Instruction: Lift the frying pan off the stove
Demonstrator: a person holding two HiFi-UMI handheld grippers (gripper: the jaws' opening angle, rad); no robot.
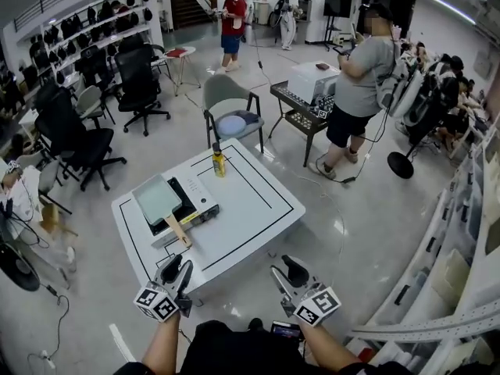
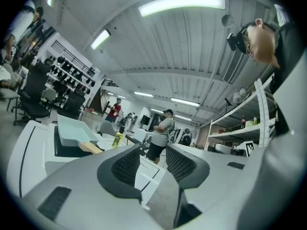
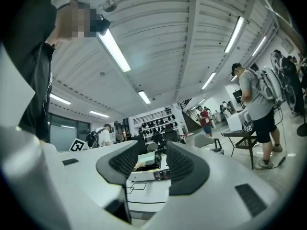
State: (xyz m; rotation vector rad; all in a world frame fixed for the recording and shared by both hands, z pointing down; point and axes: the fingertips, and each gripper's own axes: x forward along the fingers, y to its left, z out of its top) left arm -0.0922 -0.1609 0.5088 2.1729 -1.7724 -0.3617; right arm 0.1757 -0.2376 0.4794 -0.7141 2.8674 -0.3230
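One frying pan (image 1: 158, 198), pale green with a wooden handle, sits on the one stove (image 1: 194, 206) at centre-left of the head view, on the white table (image 1: 258, 209); one yellow bottle (image 1: 219, 161) stands near the table's far edge. Two grippers, low in frame and short of the table: left gripper (image 1: 176, 266), right gripper (image 1: 291, 272). Only the gripper views show the jaws plainly: both pairs are spread, nothing between them.

I see frying pan (image 1: 158, 197) on stove (image 1: 197, 201) toward left corner of tabletop (image 1: 254, 201) | bottle (image 1: 219, 162) near far corner | left gripper (image 1: 175, 267) at near corner | right gripper (image 1: 291, 272) off tabletop
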